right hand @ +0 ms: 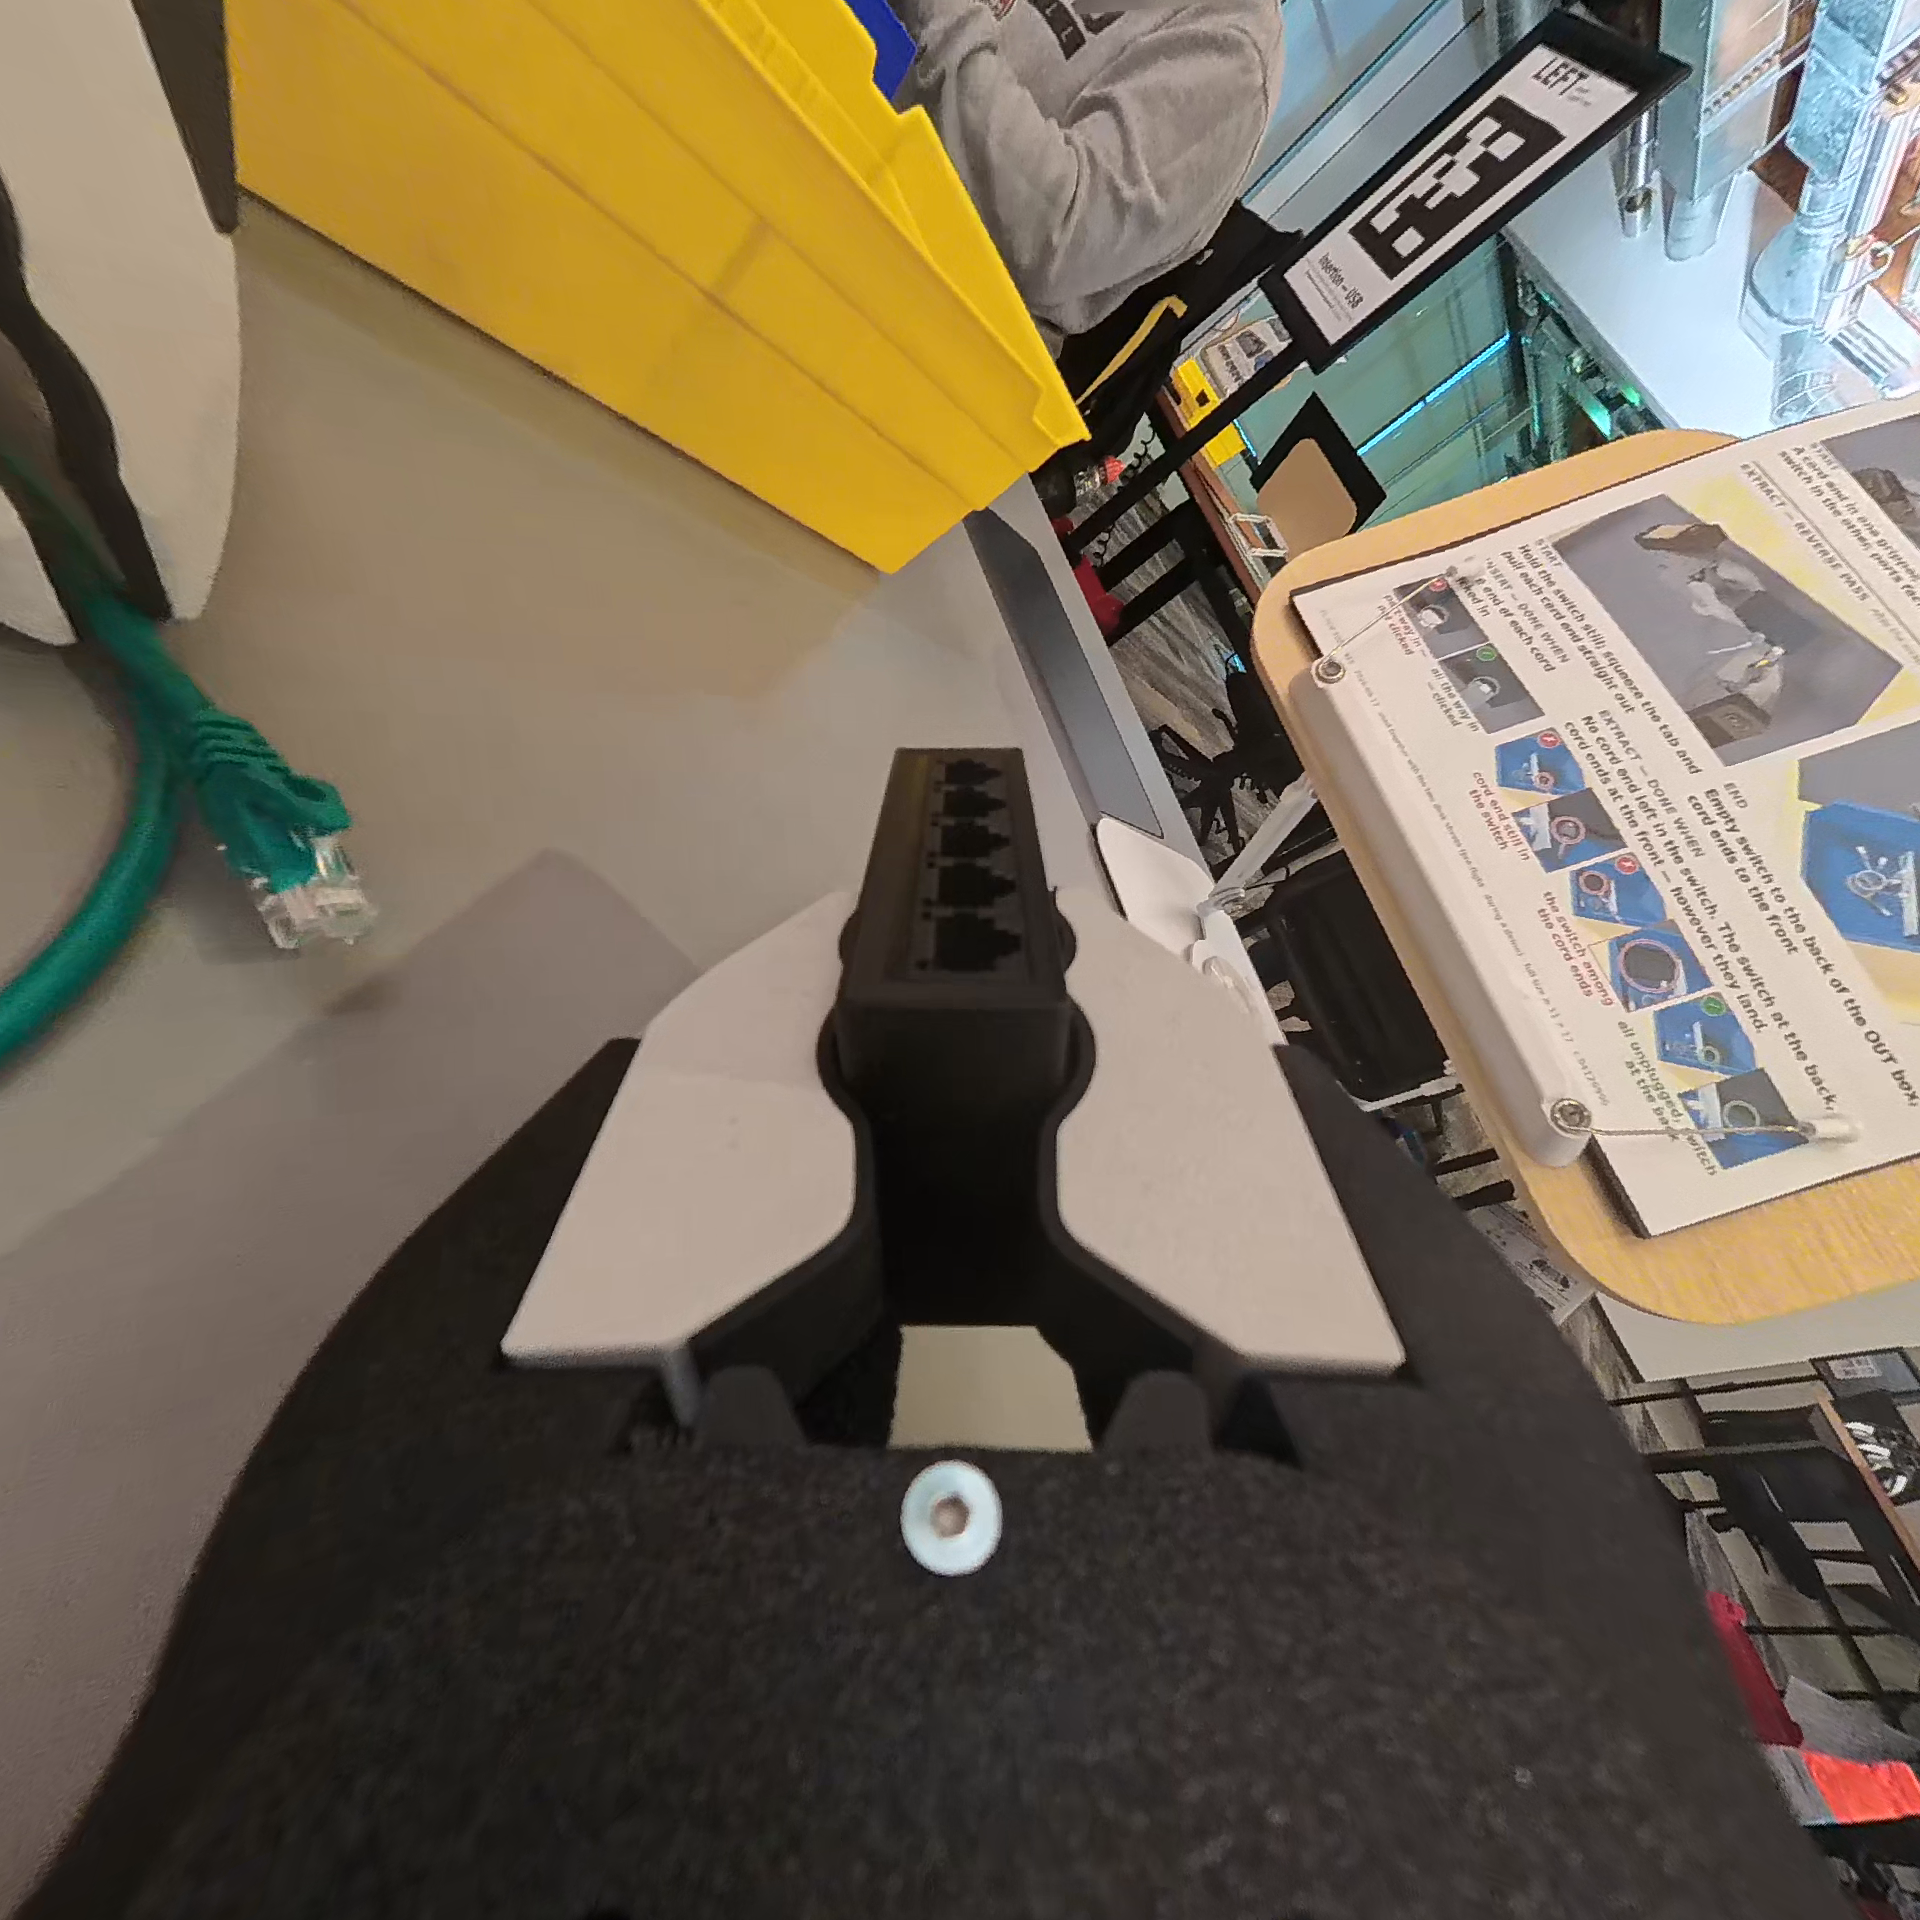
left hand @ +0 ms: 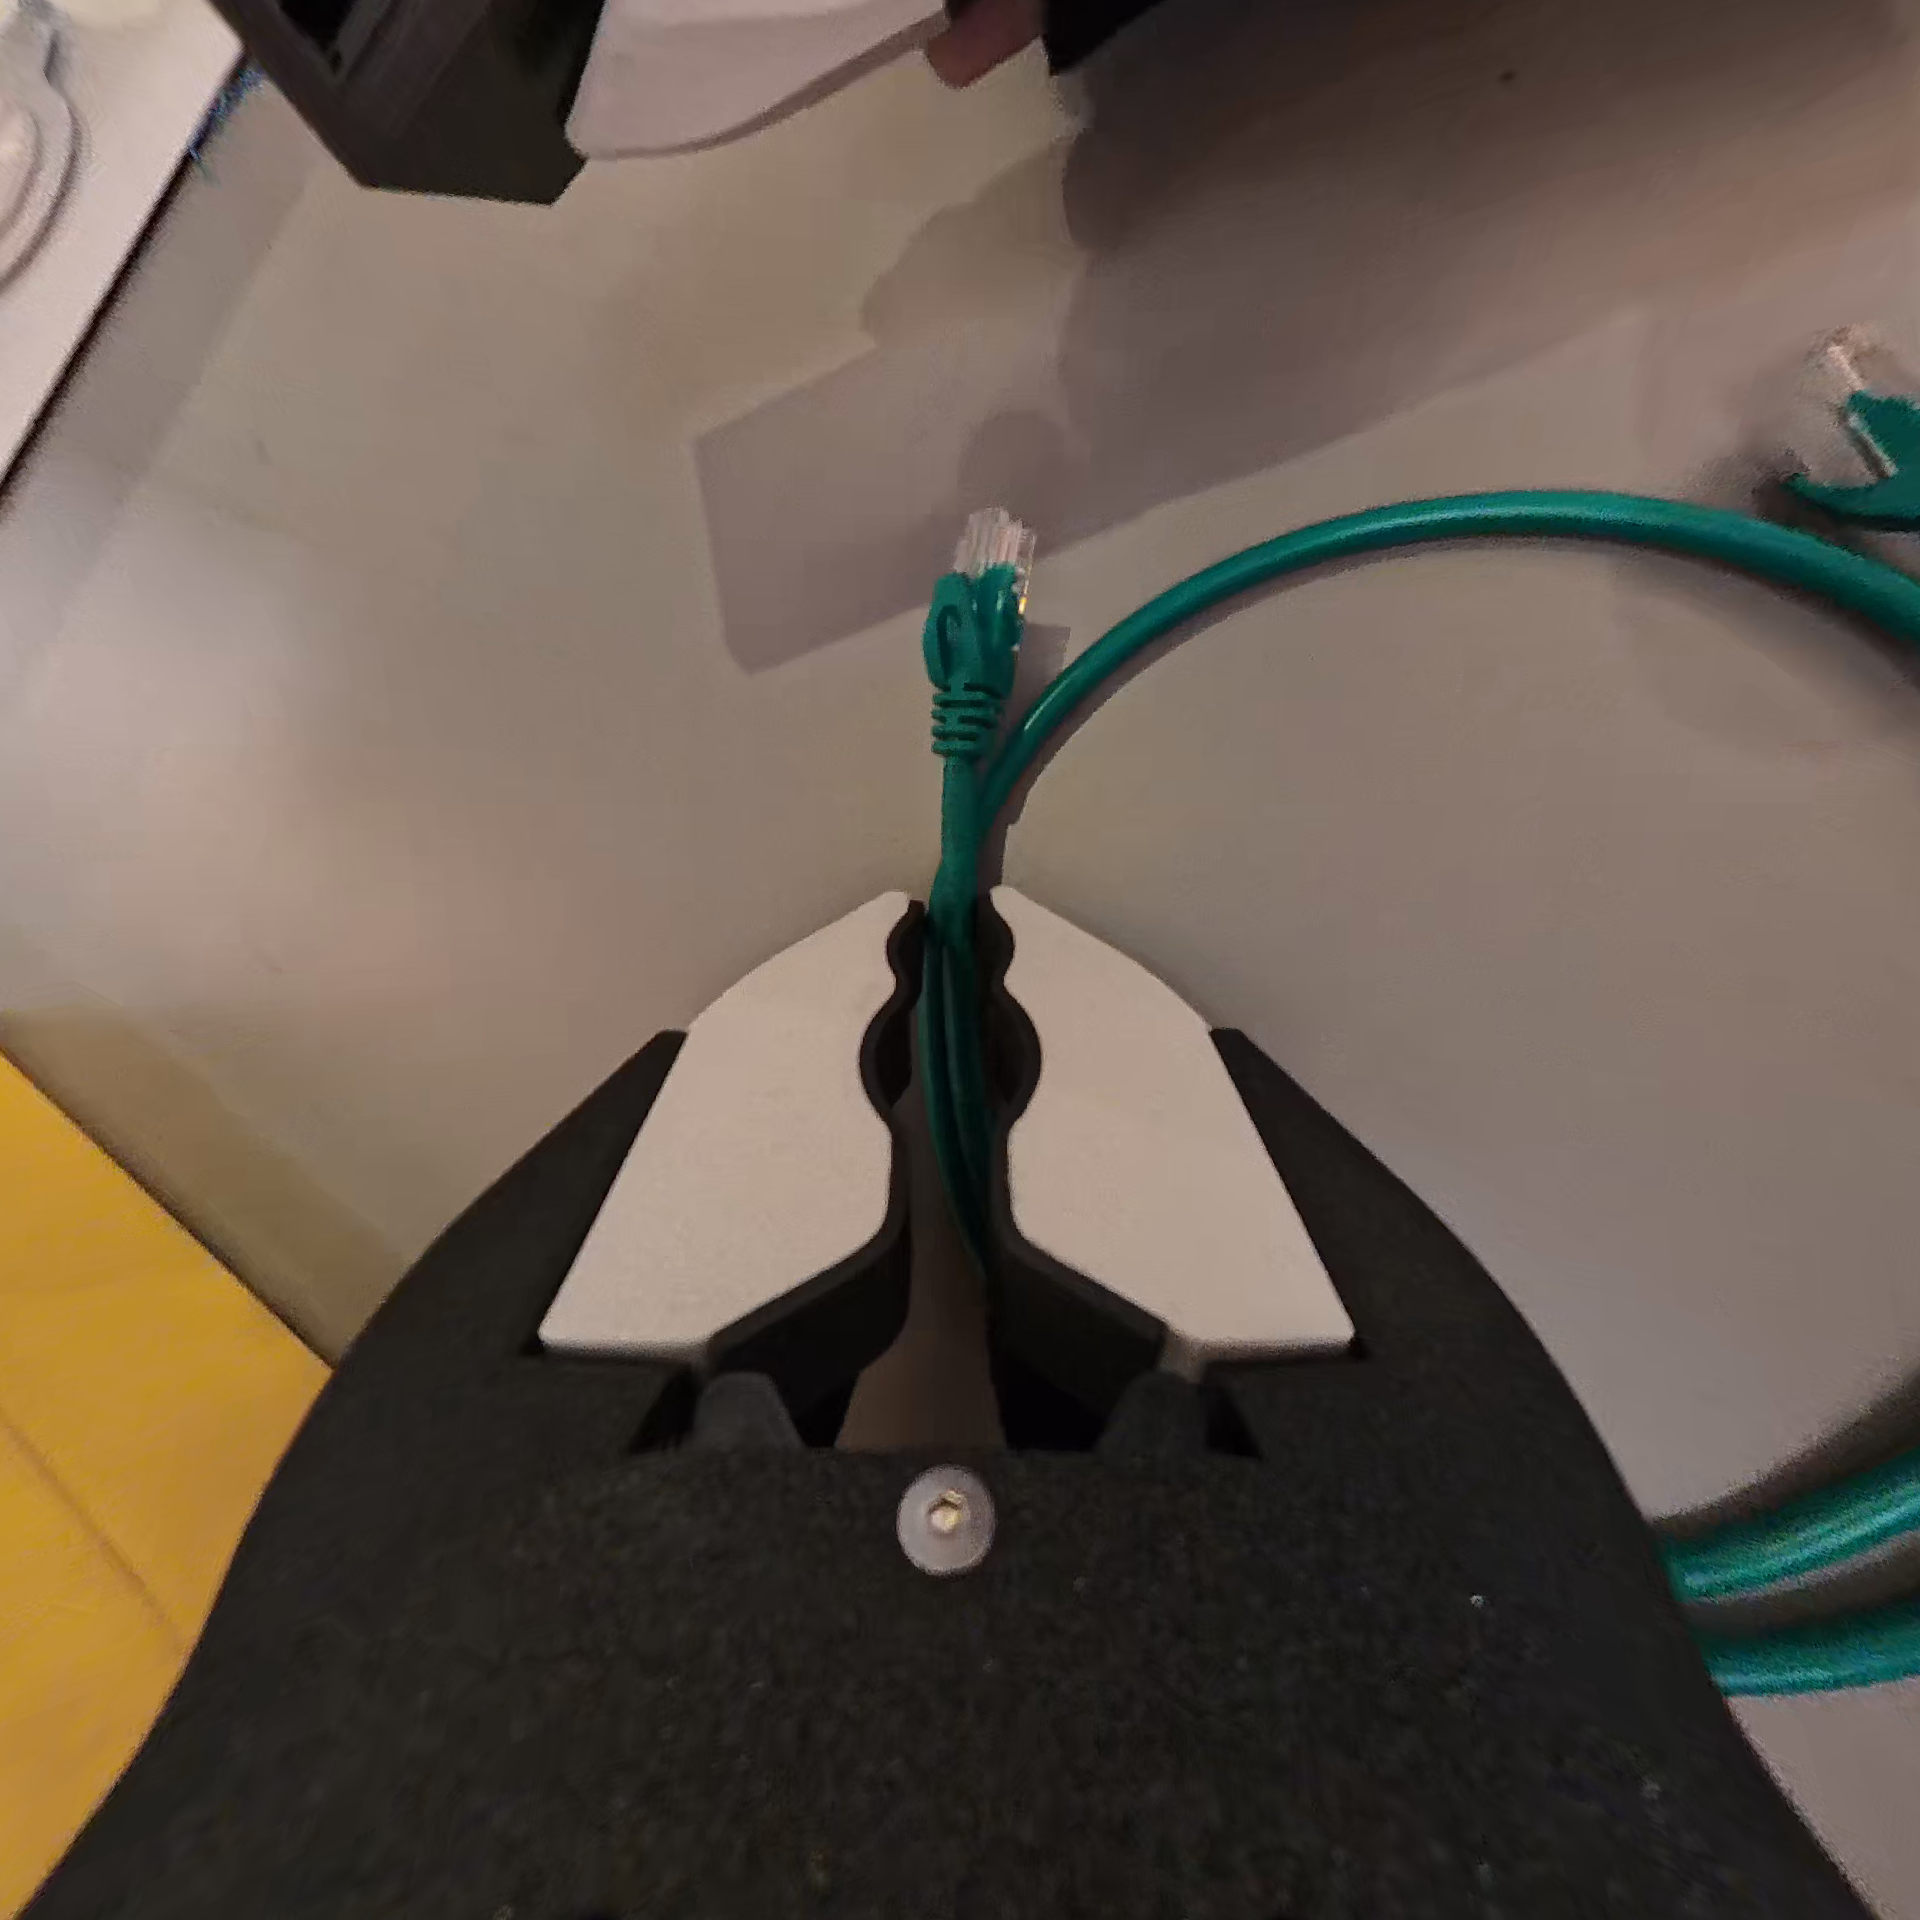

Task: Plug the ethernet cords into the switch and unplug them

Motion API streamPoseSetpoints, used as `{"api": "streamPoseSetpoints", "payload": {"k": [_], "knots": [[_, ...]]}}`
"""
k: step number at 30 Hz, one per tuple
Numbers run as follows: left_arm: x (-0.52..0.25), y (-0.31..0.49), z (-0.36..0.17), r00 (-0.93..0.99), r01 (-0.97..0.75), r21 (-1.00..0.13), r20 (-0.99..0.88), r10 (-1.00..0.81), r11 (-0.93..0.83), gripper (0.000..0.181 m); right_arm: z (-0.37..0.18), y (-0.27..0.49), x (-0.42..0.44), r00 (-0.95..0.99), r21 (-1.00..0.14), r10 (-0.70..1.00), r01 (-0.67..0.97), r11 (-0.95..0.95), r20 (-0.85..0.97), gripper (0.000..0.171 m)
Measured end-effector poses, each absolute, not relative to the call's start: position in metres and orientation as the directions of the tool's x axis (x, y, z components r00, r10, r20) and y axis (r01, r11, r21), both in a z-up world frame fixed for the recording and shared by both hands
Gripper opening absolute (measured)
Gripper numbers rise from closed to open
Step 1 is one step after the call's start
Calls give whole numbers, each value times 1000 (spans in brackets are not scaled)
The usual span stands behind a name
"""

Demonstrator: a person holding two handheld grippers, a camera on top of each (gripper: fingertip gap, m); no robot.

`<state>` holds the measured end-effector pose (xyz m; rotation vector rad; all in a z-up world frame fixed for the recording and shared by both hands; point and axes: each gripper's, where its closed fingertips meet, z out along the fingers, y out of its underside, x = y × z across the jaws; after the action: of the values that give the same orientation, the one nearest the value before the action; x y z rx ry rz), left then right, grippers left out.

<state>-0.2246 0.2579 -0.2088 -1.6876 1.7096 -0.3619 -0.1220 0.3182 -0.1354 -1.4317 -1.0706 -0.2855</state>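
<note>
Left gripper (left hand: 951, 914) pinches cord (left hand: 961, 821), plug (left hand: 982, 603) forward for insertion; right gripper (right hand: 961, 935) clamps switch (right hand: 961, 883), ports exposed.

Both grippers: black textured bodies, light-grey finger plates (left hand: 769, 1132) w/ black scalloped inner edges, one silver hex screw (right hand: 951, 1519) each.

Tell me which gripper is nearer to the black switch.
Right. The right gripper is shut on the black switch, ports facing up and empty. The left gripper holds a green ethernet cord apart from the switch, plug not yet at any port.
</note>
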Motion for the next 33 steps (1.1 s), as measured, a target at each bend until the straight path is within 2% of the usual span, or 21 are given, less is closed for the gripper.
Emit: {"api": "streamPoseSetpoints", "payload": {"k": [4,8,12,16,22,26,30,33], "knots": [[-224,258,-205,50,-743,-631,-388,-920,225,8,-137,318,-123,529,-647,429,736,197,732,30],[-222,259,-199,50,-731,-633,-422,-905,255,5,-136,319,-122,535,-654,430,731,195,727,31],[-221,258,-186,94,-701,-687,-356,-930,192,5,-136,319,-122,540,-659,432,727,193,723,31],[-224,258,-175,154,-698,-715,-212,-965,46,5,-137,319,-123,531,-651,432,734,197,729,30],[-236,273,-149,130,-845,-532,-284,-950,43,5,-139,318,-127,485,-598,410,773,213,773,30],[-233,279,-134,102,-898,-440,-219,-970,4,5,-139,317,-128,463,-568,388,793,219,797,30],[-232,292,-130,103,-947,-319,-230,-968,-25,5,-139,319,-126,435,-522,349,827,210,830,30],[-227,298,-130,103,-959,-281,-225,-969,-36,5,-138,318,-127,412,-491,327,845,213,851,30]]}}
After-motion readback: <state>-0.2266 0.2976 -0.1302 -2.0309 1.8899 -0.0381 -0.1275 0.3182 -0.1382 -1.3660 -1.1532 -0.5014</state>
